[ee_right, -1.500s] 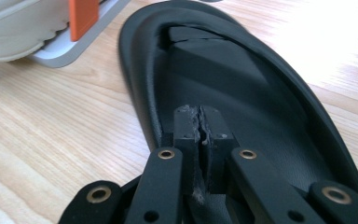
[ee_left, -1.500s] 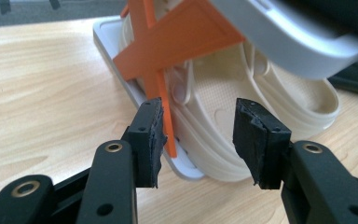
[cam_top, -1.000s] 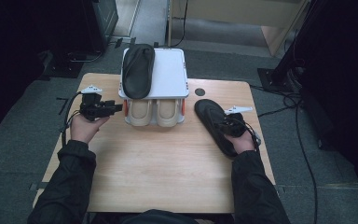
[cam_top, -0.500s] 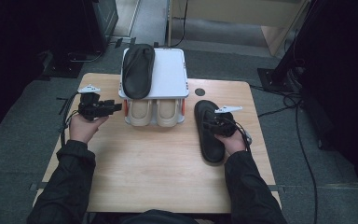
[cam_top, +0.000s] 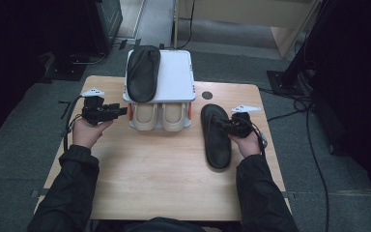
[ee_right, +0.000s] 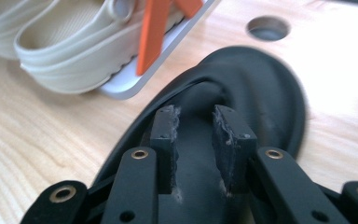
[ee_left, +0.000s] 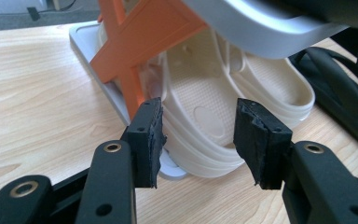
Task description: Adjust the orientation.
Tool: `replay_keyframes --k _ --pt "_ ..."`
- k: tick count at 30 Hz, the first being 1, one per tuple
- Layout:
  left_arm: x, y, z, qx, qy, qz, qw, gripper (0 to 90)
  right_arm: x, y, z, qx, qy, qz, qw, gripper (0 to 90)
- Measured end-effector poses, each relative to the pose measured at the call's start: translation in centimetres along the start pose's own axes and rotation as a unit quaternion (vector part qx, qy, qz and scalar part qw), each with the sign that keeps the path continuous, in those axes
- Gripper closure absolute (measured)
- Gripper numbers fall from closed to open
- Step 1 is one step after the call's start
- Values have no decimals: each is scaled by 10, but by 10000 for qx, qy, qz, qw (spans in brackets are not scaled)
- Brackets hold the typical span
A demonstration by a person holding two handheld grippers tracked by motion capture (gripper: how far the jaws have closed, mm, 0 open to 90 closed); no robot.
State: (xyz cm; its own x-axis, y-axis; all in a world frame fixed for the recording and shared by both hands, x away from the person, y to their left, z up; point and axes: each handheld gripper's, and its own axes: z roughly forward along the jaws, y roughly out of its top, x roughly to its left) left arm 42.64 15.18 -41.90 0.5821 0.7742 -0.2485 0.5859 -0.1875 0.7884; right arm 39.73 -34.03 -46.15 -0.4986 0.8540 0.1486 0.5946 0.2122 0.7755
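A black flip-flop (cam_top: pixel 216 145) lies flat on the wooden table, right of a small two-tier shoe rack (cam_top: pixel 176 77). My right gripper (cam_top: pixel 221 124) hovers over its strap end. Its jaws have just been opening, and the right gripper (ee_right: pixel 196 135) now stands open, pads clear of the black flip-flop (ee_right: pixel 261 88) below. A second black flip-flop (cam_top: pixel 143 72) rests on the rack's top shelf. A pair of cream slippers (cam_top: pixel 160 116) fills the lower shelf. My left gripper (cam_top: pixel 123 111) is at the rack's left side; the left gripper (ee_left: pixel 198 140) is open, facing the cream slippers (ee_left: pixel 205 102).
The rack has orange cross braces (ee_left: pixel 135 42) at its side. A round cable hole (cam_top: pixel 207 95) sits in the table behind the flip-flop. Bare tabletop (cam_top: pixel 149 169) stretches toward the front edge. Cables trail on the floor at the right.
The flip-flop on the table has swung from a slant to lie straighter, and my right hand has shifted slightly left with it. The left gripper has stayed put.
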Motion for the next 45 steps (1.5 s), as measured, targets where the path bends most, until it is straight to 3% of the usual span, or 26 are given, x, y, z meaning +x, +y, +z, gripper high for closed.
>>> replay_keyframes --k 6,11,13,20,23,27,45 --pt "1 -1 2 51 34 7 10000 522 -18 -2 -7 -98 -80 117 9999 667" --pt "1 -2 2 93 44 22 9999 522 -23 -7 -3 16 2 195 9998 635" --pt "2 -3 2 50 47 3 10000 523 -24 -11 2 119 -27 70 9999 604" --pt "4 -5 2 28 52 -36 10000 525 -28 -18 13 387 0 99 9992 596" --pt "5 -5 2 48 54 -48 10000 525 -27 -20 18 504 35 111 9987 596" --pt "6 -6 3 64 64 -61 9999 525 -25 -21 22 501 -103 76 9987 635" --pt "8 -7 2 -12 95 -86 9999 528 -20 -17 21 535 -354 510 9966 726"
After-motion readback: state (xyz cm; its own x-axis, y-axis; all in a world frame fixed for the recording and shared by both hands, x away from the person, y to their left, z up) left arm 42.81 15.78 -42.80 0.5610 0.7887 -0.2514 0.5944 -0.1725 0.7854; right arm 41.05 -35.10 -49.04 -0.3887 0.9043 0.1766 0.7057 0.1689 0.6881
